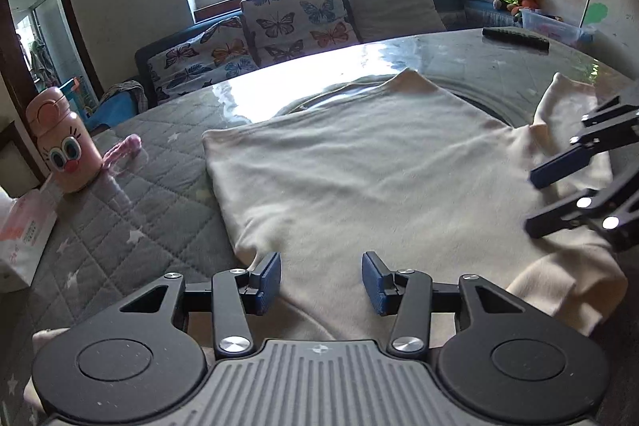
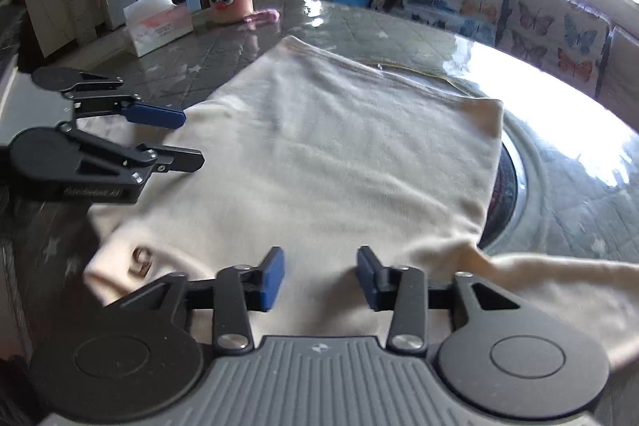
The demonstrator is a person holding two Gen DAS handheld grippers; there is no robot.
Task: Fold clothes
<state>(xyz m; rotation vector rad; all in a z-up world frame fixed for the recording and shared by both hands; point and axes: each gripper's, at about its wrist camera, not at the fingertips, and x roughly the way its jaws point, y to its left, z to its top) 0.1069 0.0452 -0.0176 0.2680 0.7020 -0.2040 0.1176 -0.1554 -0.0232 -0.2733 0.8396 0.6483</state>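
1. Blue-padded jaws of the left gripper (image 1: 321,282) sit closest to the left wrist camera, standing partly apart with nothing pinched; only cloth lies beneath the gap.
2. Over on the right wrist view, the right gripper (image 2: 320,276) shows the same: jaws moderately spread, pads clear of the fabric, holding nothing.
3. Both tools hang over the near side of a cream garment (image 1: 359,162), which lies spread across a round glass-topped table (image 1: 247,86) over a grey quilted cover. Its body looks flattened into a rough rectangle, with one sleeve (image 2: 559,286) trailing out on the right-hand side and a rumpled bunch of cloth near the left gripper.
4. Judging by its soft drape and shallow wrinkles, the garment is light, limp knit: it will sag wherever unsupported and slide easily on the slick tabletop.
5. Best purchase seems to be at edges or corners, pinching a doubled hem rather than flat cloth, with one gripper at each end of the same edge so the fold travels evenly.
6. A pink bottle (image 1: 64,142) and tissue box (image 2: 157,18) stand well apart from the work.
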